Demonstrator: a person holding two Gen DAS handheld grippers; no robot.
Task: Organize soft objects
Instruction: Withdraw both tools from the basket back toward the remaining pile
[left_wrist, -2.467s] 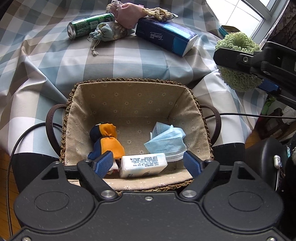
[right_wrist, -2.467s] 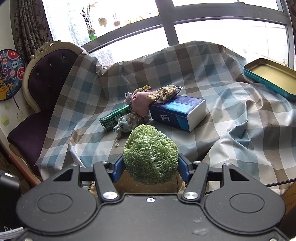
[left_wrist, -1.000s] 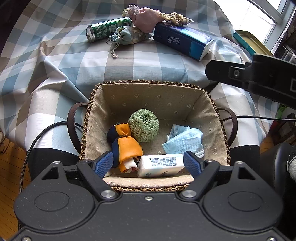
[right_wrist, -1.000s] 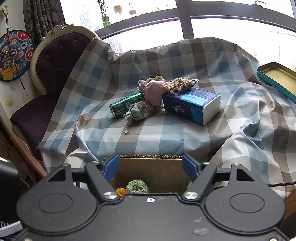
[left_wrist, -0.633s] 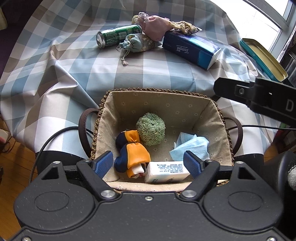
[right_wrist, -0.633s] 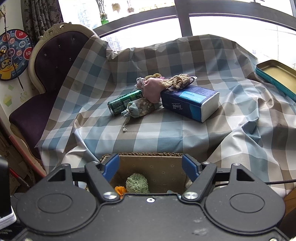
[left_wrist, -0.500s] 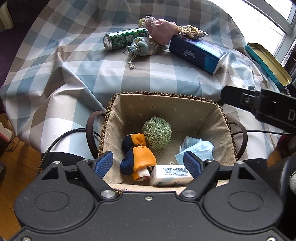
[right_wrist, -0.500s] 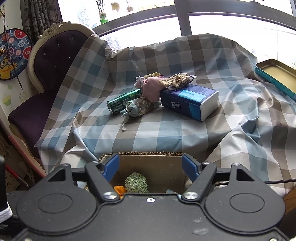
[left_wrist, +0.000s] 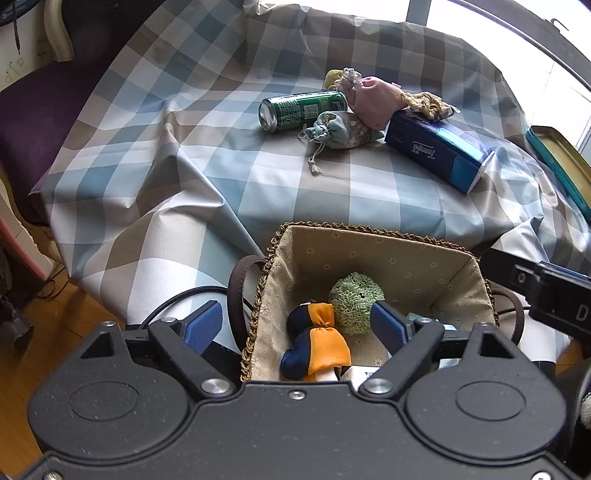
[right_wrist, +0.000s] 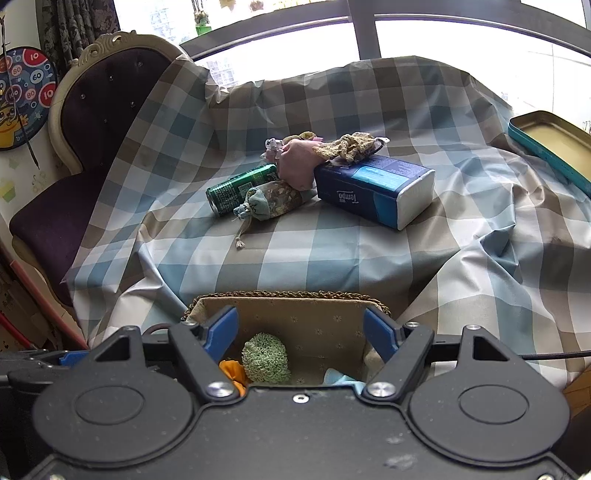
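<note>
Your big window (right_wrist: 443, 33) blazes at twelve o'clock, a purple chair (right_wrist: 92, 110) with a cream frame sits at ten (dartboard (right_wrist: 22, 96) beside it), and wooden floor (left_wrist: 55, 332) shows at eight.

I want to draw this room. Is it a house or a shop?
Most likely a room in someone's home. There is a purple padded armchair, a toy dartboard on the wall, a big window with small plants, and a checked cloth over the table.
</note>
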